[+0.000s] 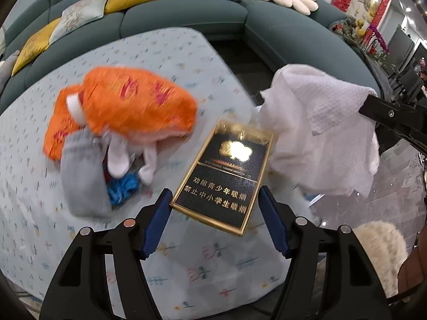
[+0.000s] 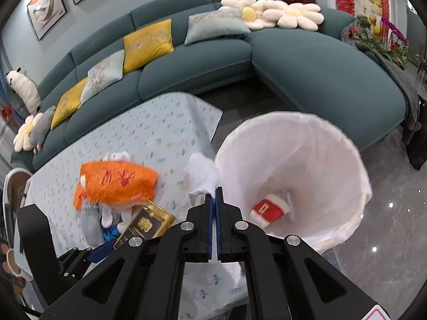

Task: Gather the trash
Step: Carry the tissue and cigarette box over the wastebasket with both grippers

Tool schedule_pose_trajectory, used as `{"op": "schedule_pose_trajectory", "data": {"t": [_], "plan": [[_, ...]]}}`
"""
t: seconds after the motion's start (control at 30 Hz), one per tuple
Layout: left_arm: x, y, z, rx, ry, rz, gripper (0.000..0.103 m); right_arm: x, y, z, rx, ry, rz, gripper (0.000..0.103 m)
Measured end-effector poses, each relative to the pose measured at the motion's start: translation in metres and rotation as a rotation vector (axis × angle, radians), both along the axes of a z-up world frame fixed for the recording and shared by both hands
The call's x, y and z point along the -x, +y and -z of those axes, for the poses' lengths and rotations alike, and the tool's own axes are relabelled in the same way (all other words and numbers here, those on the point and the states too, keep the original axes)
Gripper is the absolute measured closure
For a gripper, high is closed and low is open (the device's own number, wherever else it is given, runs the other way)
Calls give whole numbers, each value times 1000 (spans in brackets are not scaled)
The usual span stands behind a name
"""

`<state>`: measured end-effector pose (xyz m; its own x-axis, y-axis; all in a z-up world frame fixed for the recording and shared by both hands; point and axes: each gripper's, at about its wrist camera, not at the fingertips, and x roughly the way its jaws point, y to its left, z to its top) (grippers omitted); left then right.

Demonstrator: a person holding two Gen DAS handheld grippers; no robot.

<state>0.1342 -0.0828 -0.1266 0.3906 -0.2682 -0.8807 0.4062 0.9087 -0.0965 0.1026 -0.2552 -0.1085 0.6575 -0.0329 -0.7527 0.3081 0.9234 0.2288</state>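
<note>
So right now the left gripper [image 1: 214, 210] clamps the black-and-gold cigarette pack [image 1: 222, 176] just above the tabletop [image 1: 160, 61], while the right gripper [image 2: 214, 200], pressed together, pinches a white tissue [image 2: 201, 174] beside the lined bin [image 2: 293, 144]. I'd carry both fully over the rim before releasing.

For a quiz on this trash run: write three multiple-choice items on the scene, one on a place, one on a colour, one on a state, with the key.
1. The red pack lies: A on the sofa; B in the lined bin; C on the table.
2. The big crinkled bag is: A green; B orange; C purple.
3. The right gripper is: A open, empty; B shut on the black box; C shut on the white paper towel.
Key: B, it shows at the bin's bottom; B, orange in both views; C, the towel is pinched between closed fingers.
</note>
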Motion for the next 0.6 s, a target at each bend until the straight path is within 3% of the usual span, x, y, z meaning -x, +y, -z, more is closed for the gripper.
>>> {"op": "schedule_pose_trajectory", "data": {"t": [0.37,0.47,0.6], "plan": [[-11,-57,-25,40,-33,78,47,9,-54,-17,31,-47,96,101],[-16,-77,-24,45,-8,124,81,13,-69,-16,38,-47,123,101],[-23,-94,-19,52,7,125,80,15,-84,-12,41,-38,149,101]]}}
